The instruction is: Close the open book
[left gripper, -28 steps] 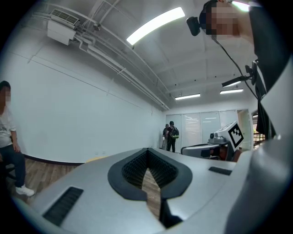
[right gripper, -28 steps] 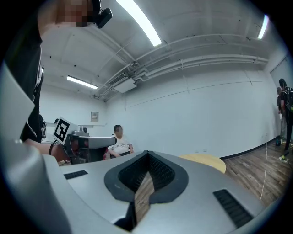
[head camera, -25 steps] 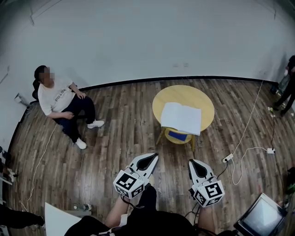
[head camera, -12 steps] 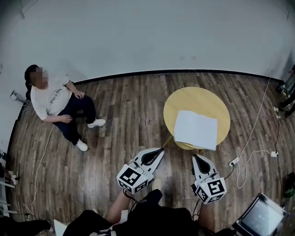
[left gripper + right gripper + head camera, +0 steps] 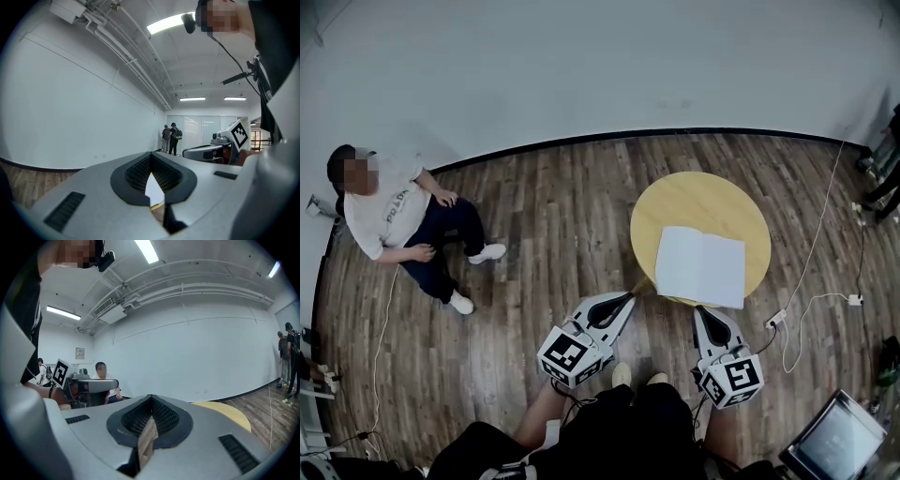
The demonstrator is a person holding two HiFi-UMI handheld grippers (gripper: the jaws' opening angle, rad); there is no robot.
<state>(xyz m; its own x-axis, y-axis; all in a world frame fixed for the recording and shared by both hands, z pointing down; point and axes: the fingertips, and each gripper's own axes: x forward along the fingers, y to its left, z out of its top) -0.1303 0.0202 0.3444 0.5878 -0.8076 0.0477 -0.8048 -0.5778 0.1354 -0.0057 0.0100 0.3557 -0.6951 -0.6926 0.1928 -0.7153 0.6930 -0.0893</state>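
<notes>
An open book [image 5: 700, 265] lies flat with white pages up on a round yellow table [image 5: 694, 202] in the head view. My left gripper [image 5: 629, 297] points at the table's near left edge, short of the book, and its jaws are shut with nothing in them. My right gripper [image 5: 702, 310] is just below the book's near edge, also shut and holding nothing. In the left gripper view the jaws of the left gripper [image 5: 151, 157] meet at the tip. In the right gripper view, the table [image 5: 227, 417] shows to the right of the right gripper [image 5: 151, 398].
A person [image 5: 389, 220] sits on the wooden floor at the left by the wall. A white cable and power strip [image 5: 775, 321] lie right of the table. A screen [image 5: 839, 439] stands at the lower right. Two people [image 5: 171, 139] stand far off.
The table and book have come nearer to both grippers, whose tips now reach the table's near edge. The seated person has drifted left in the view. Both grippers stay shut.
</notes>
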